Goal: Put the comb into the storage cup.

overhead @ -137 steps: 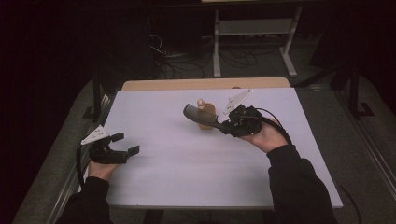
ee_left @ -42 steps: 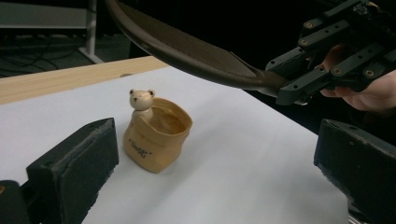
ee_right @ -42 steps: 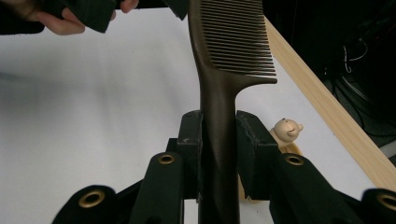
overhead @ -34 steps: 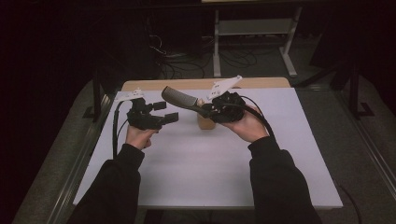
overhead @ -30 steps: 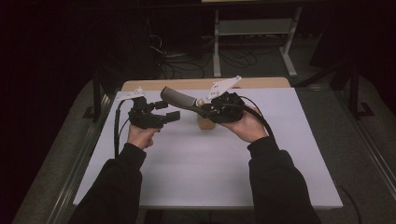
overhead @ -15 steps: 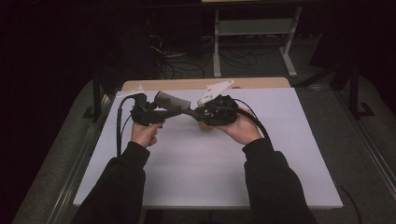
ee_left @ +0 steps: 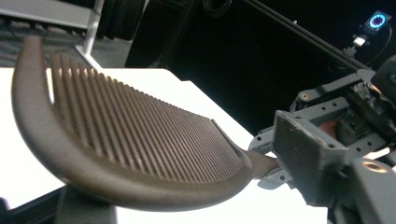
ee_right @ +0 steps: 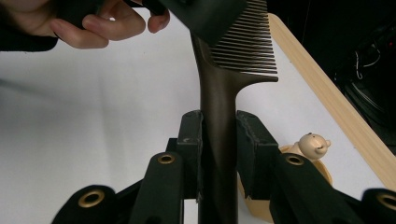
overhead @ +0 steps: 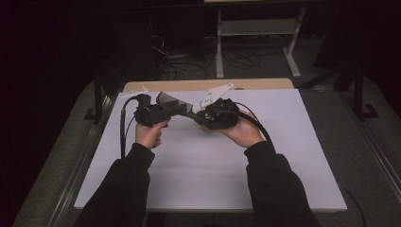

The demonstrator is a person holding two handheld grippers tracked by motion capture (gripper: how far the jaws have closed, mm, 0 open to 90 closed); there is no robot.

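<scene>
**Comb handoff, mid-air over the white sheet**

Nearest is the bare white surface (overhead: pixel 208 175) with the person's sleeves coming in over it. A bit farther, the right gripper (ee_right: pixel 219 140) has its jaws clamped on the handle of a dark brown plastic wide-tooth comb (ee_right: pixel 219 93), held up off the surface with the toothed end pointing left toward the other hand. The left gripper (overhead: pixel 150 113) is right at that toothed head; looks like it's lining up to take it, but I can't tell whether its jaws are apart or closed. Just beyond the right gripper sits a small wooden animal figure (ee_right: pixel 314 144) on a tan disc, near the far wooden edge (overhead: pixel 198 85).
</scene>
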